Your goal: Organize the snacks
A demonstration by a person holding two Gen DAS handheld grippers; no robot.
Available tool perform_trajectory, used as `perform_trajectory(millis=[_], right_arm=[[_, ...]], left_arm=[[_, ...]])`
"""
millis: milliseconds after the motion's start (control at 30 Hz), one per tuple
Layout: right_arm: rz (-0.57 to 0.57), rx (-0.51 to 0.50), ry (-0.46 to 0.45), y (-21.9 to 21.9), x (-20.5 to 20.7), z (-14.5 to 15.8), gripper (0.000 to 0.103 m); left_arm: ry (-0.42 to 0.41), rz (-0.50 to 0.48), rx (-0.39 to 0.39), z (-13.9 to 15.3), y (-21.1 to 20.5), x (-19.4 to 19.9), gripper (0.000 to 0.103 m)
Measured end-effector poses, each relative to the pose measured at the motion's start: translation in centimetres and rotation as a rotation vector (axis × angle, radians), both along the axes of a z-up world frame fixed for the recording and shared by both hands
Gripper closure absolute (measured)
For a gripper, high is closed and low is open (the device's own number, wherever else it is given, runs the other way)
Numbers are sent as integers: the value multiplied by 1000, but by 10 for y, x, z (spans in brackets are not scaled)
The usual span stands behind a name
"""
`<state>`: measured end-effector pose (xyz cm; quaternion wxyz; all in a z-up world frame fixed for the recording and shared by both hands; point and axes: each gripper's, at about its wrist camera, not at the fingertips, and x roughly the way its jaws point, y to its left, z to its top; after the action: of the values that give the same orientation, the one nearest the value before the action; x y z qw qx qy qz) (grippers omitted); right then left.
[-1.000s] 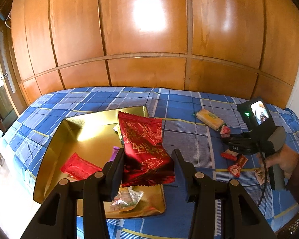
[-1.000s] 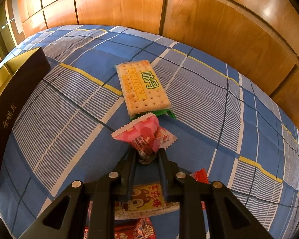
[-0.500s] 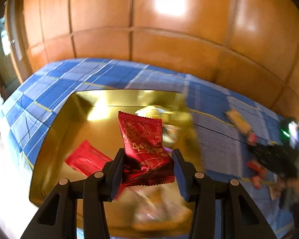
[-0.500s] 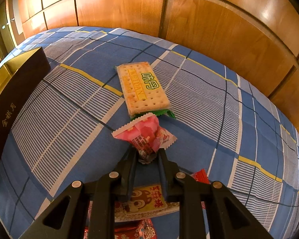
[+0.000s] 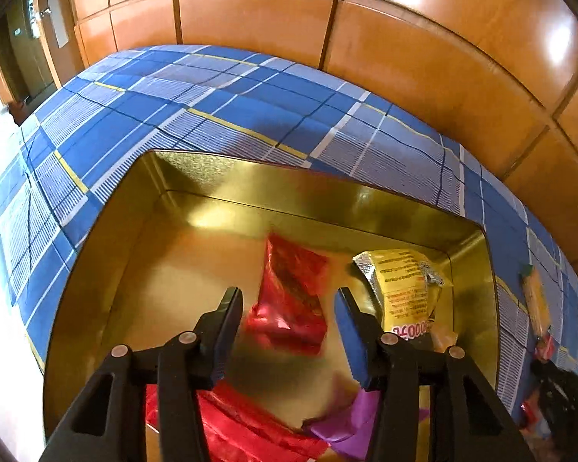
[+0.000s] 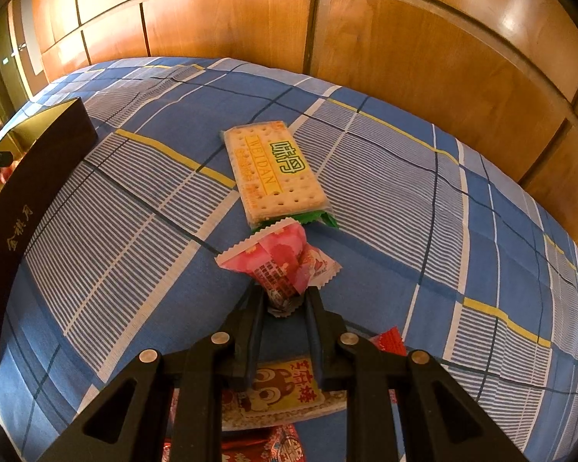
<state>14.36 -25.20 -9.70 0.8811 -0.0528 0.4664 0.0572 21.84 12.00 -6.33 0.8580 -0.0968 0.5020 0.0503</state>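
Opening over the shiny gold rectangular tin (image 5: 108,254), the left gripper (image 5: 289,308) frees a blurred red foil packet (image 5: 293,300) beside a yellow-labelled silver pouch (image 5: 402,285); the right gripper (image 6: 283,300) is clenched on a pink candy wrapper (image 6: 281,263).

Bedroom: plaid bedsheet (image 6: 385,200), wooden wardrobe panels (image 6: 404,38).
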Motion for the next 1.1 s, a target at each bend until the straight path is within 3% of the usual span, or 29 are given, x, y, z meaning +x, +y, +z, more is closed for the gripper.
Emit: perform_trajectory(millis=[167,367,567,1100], right_arm=[[0,-9,-1,1,0,0,82],[3,-36,-2,5,1,0,83],[-4,-53,11,11,0,2,83],[50,37,13,56,-24,6,83]], left_arm=[[-63,1,47,14,-6,-18,49],[-186,-11,109,43,-18,-73,43],[-273,-21,127,62,-29,-123,43],[-311,-31,135,68,-30,-181,42]])
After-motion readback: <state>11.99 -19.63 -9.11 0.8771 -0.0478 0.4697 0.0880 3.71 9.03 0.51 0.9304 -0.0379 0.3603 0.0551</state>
